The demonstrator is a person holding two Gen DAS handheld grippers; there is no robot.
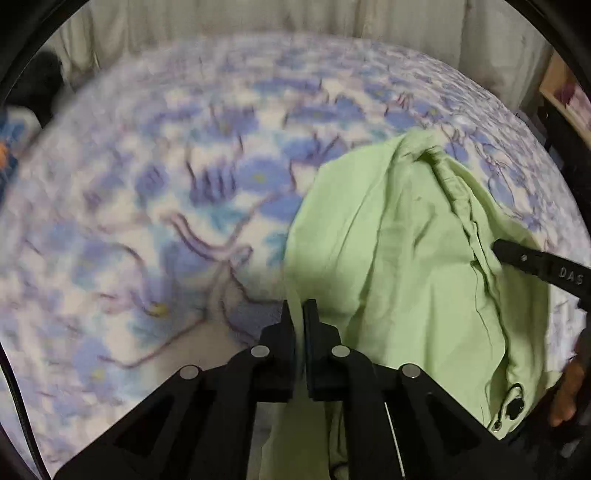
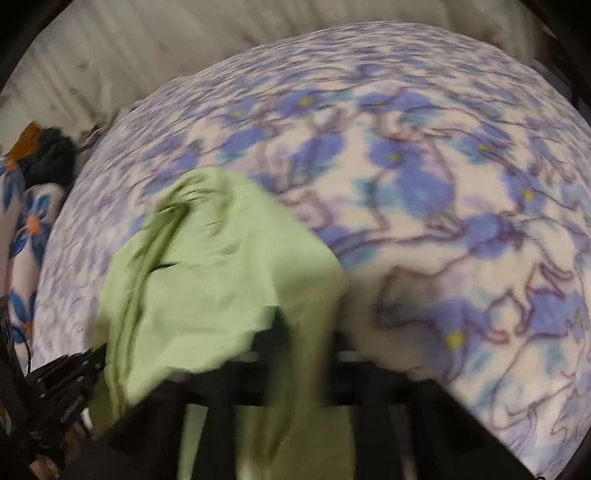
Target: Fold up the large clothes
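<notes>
Left gripper: jaws nearly together, clamped on a thin edge of the green garment, which hangs down between them. Right gripper: cloth draped over the jaws; blur hides whether they pinch it, cannot tell. Garment lies bunched on the floral bedspread, near edge lifted, gathered seam running away toward the far side. Judgement: keep both edge grips level, tension the cloth evenly before laying the fold over, avoid dragging wrinkles. Curtain beyond the bed.
</notes>
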